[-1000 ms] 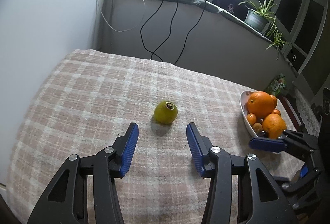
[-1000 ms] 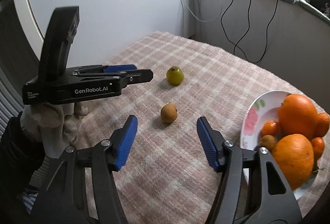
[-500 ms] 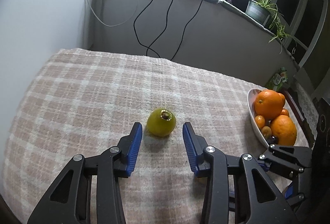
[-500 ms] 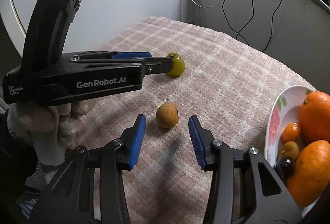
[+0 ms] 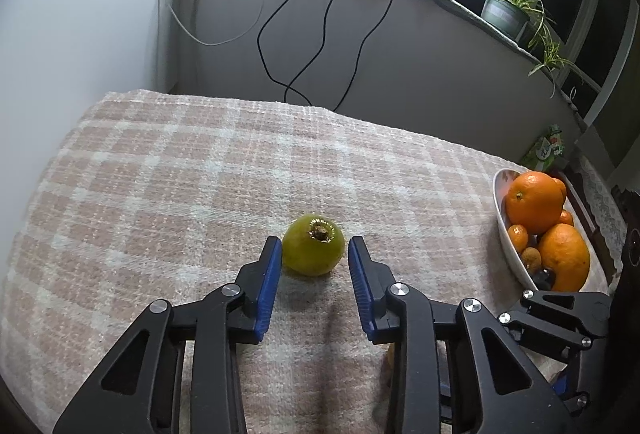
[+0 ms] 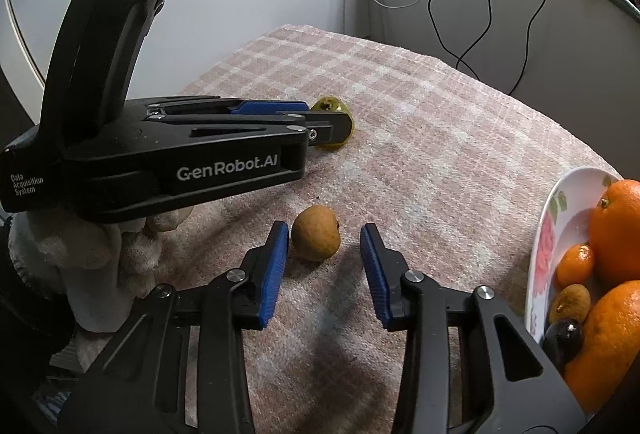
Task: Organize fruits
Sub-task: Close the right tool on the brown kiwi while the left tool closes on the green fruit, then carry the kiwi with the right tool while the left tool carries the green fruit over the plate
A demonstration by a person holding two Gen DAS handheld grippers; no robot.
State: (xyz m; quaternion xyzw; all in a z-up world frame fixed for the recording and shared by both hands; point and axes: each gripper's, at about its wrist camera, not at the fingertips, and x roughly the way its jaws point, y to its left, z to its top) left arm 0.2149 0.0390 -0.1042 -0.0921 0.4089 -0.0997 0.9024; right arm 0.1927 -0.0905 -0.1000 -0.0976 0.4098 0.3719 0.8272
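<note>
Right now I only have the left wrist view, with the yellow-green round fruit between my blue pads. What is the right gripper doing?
Observer: The right gripper is open, with a small brown round fruit between its pads, not clamped.
Operator: Where does that fruit lie relative to mine?
Observer: Apart from it on the pink checked cloth. Seen from the right wrist, the yellow-green round fruit lies farther away.
Operator: Is there space on the plate?
Observer: The white flower-patterned plate shows a bare strip on its left inner side, and the oranges are piled to the right.
</note>
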